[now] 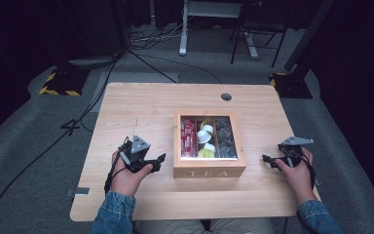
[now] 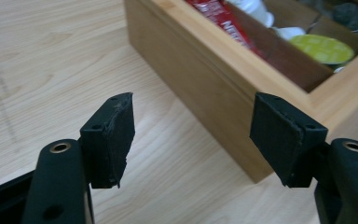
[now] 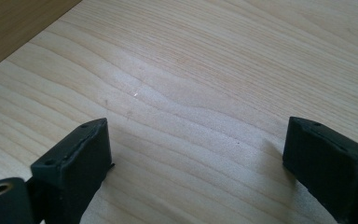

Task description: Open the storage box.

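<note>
wooden tea box (image 1: 209,170) sat in the middle of the table (image 1: 141,112), between both tongs. the left gripper (image 1: 157,163) was just beside it, jaws wide apart and holding nothing. the right gripper (image 1: 269,160) was near, jaws apart too. a fast push could have slid the box or bumped the red packets (image 1: 188,138).

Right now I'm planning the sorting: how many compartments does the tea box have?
3 in the tea box: left compartment with red packets, middle compartment with white and yellow-green pods, right compartment with dark pods.
</note>
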Demonstrator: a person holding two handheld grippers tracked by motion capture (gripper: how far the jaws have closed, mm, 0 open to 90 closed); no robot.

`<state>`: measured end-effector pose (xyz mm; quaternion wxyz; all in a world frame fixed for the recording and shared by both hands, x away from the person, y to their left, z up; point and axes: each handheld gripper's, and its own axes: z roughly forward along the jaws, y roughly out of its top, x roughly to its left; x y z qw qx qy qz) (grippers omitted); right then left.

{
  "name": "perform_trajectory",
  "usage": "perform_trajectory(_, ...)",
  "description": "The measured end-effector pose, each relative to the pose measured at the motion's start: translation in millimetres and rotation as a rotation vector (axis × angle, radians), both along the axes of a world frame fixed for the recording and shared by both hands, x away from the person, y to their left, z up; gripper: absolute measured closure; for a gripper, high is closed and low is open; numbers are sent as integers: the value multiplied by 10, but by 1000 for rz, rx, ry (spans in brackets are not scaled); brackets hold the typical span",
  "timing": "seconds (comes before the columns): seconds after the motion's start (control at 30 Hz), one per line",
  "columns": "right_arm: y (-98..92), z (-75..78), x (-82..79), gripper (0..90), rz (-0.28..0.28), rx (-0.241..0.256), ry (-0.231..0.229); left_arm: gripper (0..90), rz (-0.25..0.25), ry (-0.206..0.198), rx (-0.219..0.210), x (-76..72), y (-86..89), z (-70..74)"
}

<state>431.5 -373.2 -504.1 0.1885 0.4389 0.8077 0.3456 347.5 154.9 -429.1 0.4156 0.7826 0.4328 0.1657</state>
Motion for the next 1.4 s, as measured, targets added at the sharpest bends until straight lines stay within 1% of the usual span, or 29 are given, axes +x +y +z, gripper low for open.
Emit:
perform_trajectory(0.1, 0, 0, 0, 74, 0, 0, 0, 311, -38, 12, -25, -25, -74, 14)
perform_trajectory(0.13, 0, 0, 0, 74, 0, 0, 0, 311, -52, 16, -27, -37, -97, 24)
perform_trajectory(0.23, 0, 0, 0, 74, 0, 0, 0, 318, -91, 18, -48, -91, -182, 49)
perform_trajectory(0.3, 0, 0, 0, 75, 0, 0, 0, 326, -126, 21, -46, -142, -248, 58)
perform_trajectory(0.37, 0, 0, 0, 75, 0, 0, 0, 328, -147, 21, -45, -196, -299, 46)
perform_trajectory(0.43, 0, 0, 0, 74, 0, 0, 0, 333, -154, 19, -48, -249, -340, 22)
perform_trajectory(0.53, 0, 0, 0, 75, 0, 0, 0, 347, -155, 28, -47, -284, -369, -36)
perform_trajectory(0.63, 0, 0, 0, 74, 0, 0, 0, 375, -144, 36, -37, -297, -378, -110)
perform_trajectory(0.67, 0, 0, 0, 74, 0, 0, 0, 380, -145, 40, -25, -300, -383, -140)
perform_trajectory(0.73, 0, 0, 0, 74, 0, 0, 0, 383, -147, 47, -25, -300, -397, -181)
perform_trajectory(0.77, 0, 0, 0, 74, 0, 0, 0, 386, -140, 50, -18, -303, -406, -204)
perform_trajectory(0.8, 0, 0, 0, 74, 0, 0, 0, 413, -140, 50, -18, -303, -406, -204)
perform_trajectory(0.83, 0, 0, 0, 74, 0, 0, 0, 413, -141, 46, -16, -302, -409, -213)
perform_trajectory(0.9, 0, 0, 0, 75, 0, 0, 0, 454, -150, 50, -16, -301, -413, -225)
perform_trajectory(0.93, 0, 0, 0, 75, 0, 0, 0, 485, -155, 49, -7, -299, -412, -231)
perform_trajectory(1.03, 0, 0, 0, 75, 0, 0, 0, 580, -153, 39, -1, -301, -405, -225)
perform_trajectory(1.1, -1, 0, 0, 74, 0, 0, 0, 644, -155, 15, 11, -302, -389, -209)
perform_trajectory(1.17, 0, 0, 0, 74, 0, 0, 0, 665, -164, 7, 19, -305, -374, -190)
perform_trajectory(1.23, -1, 0, 1, 75, 0, 0, 0, 692, -171, 10, 22, -309, -365, -182)
perform_trajectory(1.37, 0, 0, 1, 75, 0, 0, 0, 742, -181, 33, 27, -300, -348, -205)
perform_trajectory(1.4, 0, 0, 1, 75, 0, 0, 0, 755, -186, 34, 36, -298, -346, -208)
